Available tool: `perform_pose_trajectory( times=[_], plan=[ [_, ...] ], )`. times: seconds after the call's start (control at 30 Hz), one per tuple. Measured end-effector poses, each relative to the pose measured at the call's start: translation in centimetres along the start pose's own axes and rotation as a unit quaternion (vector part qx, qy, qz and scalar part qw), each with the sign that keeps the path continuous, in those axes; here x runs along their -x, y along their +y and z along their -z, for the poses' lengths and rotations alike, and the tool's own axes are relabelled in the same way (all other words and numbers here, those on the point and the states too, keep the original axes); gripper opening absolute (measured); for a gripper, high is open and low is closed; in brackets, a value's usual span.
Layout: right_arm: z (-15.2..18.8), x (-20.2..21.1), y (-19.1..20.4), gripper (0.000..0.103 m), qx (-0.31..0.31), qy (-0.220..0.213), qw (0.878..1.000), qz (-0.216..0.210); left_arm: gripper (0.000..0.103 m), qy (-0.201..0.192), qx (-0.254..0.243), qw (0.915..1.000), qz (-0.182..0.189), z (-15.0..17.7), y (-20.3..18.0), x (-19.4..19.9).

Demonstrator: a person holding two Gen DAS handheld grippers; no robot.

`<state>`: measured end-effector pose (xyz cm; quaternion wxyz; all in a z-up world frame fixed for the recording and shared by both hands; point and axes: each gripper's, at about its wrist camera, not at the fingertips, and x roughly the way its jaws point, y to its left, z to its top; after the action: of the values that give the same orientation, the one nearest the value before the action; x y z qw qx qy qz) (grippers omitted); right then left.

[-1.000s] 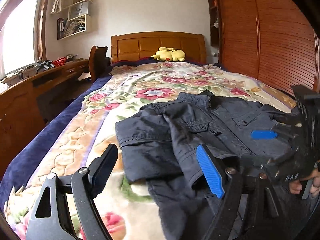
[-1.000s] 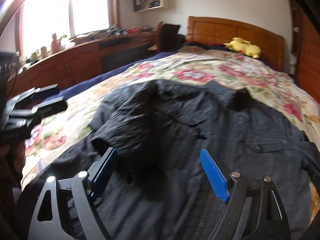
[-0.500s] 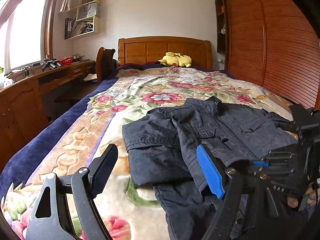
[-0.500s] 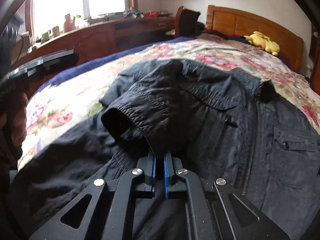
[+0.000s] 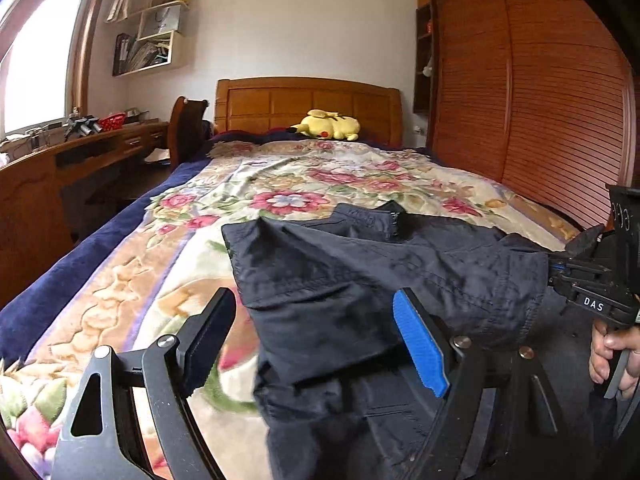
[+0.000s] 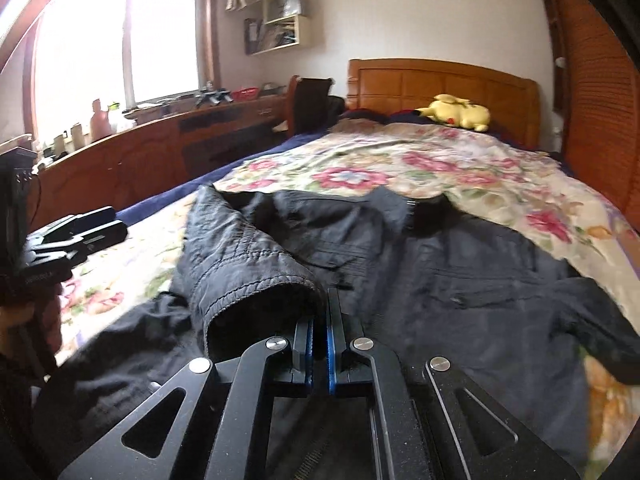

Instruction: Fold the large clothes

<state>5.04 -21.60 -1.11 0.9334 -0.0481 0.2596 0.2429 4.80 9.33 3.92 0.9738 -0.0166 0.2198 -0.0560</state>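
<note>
A second ago the right gripper (image 6: 319, 354) hung with its jaws spread wide above the dark jacket (image 5: 360, 280); now they are pressed together on the jacket's sleeve cuff (image 6: 256, 300), pinching the edge of the cuff so its open end gapes just left of the blue pads. The sleeve has been drawn across the jacket's front from the window side toward the wardrobe side, and in the left wrist view the cuff that earlier lay folded near the jacket's middle now reaches the right gripper (image 5: 560, 268) at the picture's right edge, where a hand (image 5: 612, 356) grips its handle. The left gripper (image 5: 316, 340) has changed little: its jaws stand wide apart with nothing between the pads, over the jacket's near left edge. The jacket lies front up on the floral bedspread (image 5: 280, 184), collar (image 6: 416, 208) toward the headboard (image 5: 308, 104), its other sleeve spread toward the wardrobe (image 5: 520, 92). Beyond the jacket, a yellow plush toy (image 5: 330, 125) rests by the headboard. To the jacket's left a wooden worktop (image 6: 160, 140) under the window (image 6: 116, 40) carries small bottles and clutter, with a chair (image 5: 186, 128) at its far end and wall shelves (image 5: 152, 40) above. The left gripper's own arms hide the jacket's hem in the left wrist view.
</note>
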Motion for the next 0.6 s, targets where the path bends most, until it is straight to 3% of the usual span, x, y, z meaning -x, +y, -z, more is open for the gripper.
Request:
perform_pose_trajectory(
  times=[0.23, 0.6],
  plan=[
    [2.1, 2.8, -4.8, 0.004, -0.035, 0.004, 0.997, 0.062, 0.082, 0.000, -0.016, 0.9997, 0.020, -0.7, -2.7, -0.1],
    [3.1, 4.7, -7.8, 0.005, -0.058, 0.033, 0.987, 0.144, 0.082, 0.006, -0.044, 0.9979, 0.048, -0.7, -6.9, -1.0]
  ],
)
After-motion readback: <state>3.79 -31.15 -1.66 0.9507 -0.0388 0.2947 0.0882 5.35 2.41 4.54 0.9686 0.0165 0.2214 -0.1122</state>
